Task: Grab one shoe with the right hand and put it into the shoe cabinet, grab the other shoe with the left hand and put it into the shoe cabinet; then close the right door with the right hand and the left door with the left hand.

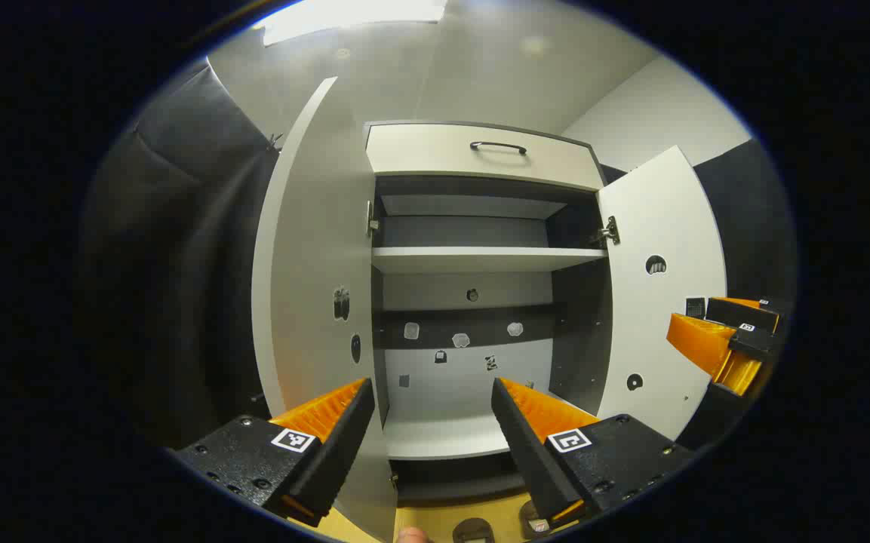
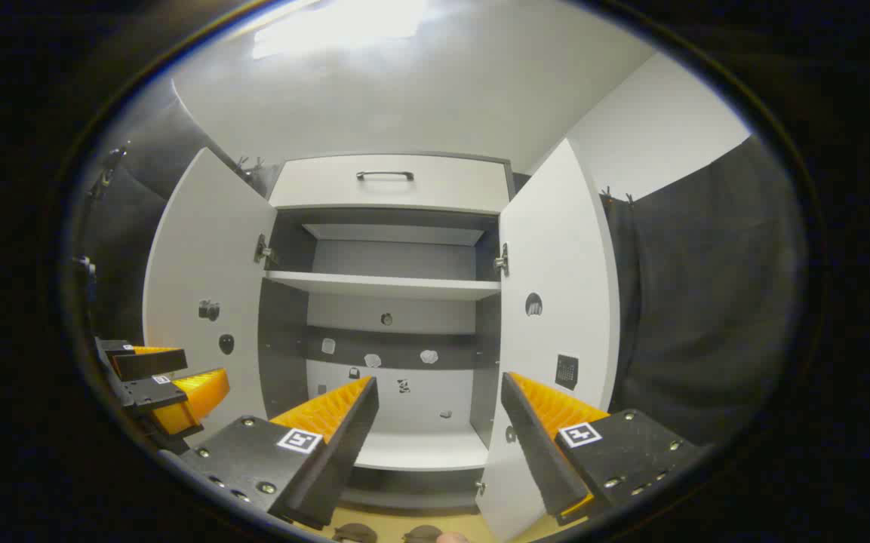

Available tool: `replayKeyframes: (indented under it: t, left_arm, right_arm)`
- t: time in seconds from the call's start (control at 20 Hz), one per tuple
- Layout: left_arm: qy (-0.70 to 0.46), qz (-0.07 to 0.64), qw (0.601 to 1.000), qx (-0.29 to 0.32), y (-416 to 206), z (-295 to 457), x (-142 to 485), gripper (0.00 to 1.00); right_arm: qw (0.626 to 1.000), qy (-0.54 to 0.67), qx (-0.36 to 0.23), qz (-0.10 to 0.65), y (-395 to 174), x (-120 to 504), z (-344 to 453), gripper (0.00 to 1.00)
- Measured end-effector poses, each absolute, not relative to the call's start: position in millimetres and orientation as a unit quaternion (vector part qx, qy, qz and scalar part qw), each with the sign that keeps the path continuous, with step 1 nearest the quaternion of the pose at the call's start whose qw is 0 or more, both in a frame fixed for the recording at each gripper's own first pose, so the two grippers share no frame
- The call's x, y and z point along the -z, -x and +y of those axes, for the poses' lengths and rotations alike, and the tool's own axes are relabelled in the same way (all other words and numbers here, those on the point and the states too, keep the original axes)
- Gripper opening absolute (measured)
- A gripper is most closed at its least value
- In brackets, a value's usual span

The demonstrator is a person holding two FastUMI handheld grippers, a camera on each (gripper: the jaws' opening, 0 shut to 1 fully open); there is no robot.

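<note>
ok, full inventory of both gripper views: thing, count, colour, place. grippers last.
shoe cabinet: 1, white with dark grey inside, straight ahead, shelves bare
cabinet doors: 2, white, both swung open, left door, right door
drawer: 1, white with dark handle, cabinet top
shoes: 2, dark, on the floor at the bottom edge, barely showing
floor: yellowish wood, below the cabinet
left gripper: 1, black with orange fingers, open, holding nothing
right gripper: 1, black with orange fingers, open, holding nothing

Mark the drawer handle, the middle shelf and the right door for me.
Drawer handle (image 2: 385, 175), right gripper view, middle of the bar.
Middle shelf (image 2: 382, 286), right gripper view, front edge.
Right door (image 2: 555, 249), right gripper view, bare inner face.
</note>
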State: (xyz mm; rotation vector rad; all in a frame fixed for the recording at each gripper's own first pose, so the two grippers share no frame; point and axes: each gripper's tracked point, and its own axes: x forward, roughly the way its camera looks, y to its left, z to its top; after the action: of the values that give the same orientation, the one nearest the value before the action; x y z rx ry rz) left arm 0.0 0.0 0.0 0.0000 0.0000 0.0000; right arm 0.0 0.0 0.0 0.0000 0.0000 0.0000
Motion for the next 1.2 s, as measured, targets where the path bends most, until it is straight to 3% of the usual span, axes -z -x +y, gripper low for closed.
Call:
replayKeyframes:
  t: [0.15,0.2,0.35,0.45,0.6,0.75,0.85,0.95,1.05,1.15,1.2]
  left_arm:
    - [0.000,0.003,1.000,-0.006,1.3,3.4,1.3,0.93]
    - [0.000,0.003,1.000,-0.008,2.6,3.6,1.7,0.92]
    - [0.002,0.010,1.000,-0.008,3.8,3.7,4.4,0.96]
    - [0.007,0.015,1.000,-0.009,3.5,3.5,7.3,0.93]
    - [0.004,0.016,1.000,-0.016,3.6,6.9,7.9,0.96]
    - [0.002,0.011,1.000,-0.024,5.5,10.6,3.7,0.96]
    - [0.001,0.008,1.000,-0.029,7.1,13.4,2.0,0.96]
    - [-0.003,0.009,0.999,-0.035,9.3,18.1,2.4,0.96]
    - [-0.004,0.010,0.999,-0.040,10.7,22.5,2.4,0.92]
    - [-0.005,0.010,0.999,-0.046,12.2,28.6,2.3,0.93]
    - [-0.007,0.009,0.999,-0.049,13.1,31.5,1.7,0.96]
  right_arm:
    - [1.000,0.001,-0.005,0.003,-0.1,1.3,1.1,0.94]
    - [1.000,0.001,-0.006,0.003,-0.4,1.7,1.3,0.98]
    - [1.000,0.002,-0.010,0.002,-0.9,2.1,2.2,0.98]
    - [1.000,0.004,-0.013,0.004,-1.0,2.3,3.2,0.93]
    - [1.000,0.010,-0.015,0.008,-2.7,5.3,4.0,0.98]
    - [1.000,0.012,-0.017,0.009,-2.3,5.6,4.4,0.93]
    - [1.000,0.017,-0.018,0.014,-4.6,13.2,5.2,0.98]
    - [0.999,0.027,-0.023,0.026,-6.6,32.2,7.5,0.94]
    - [0.997,0.037,-0.033,0.051,1.4,67.8,12.5,0.94]
    - [0.995,0.040,-0.037,0.078,5.8,110.6,20.6,0.94]
    - [0.994,0.040,-0.036,0.094,7.0,133.9,22.9,0.98]
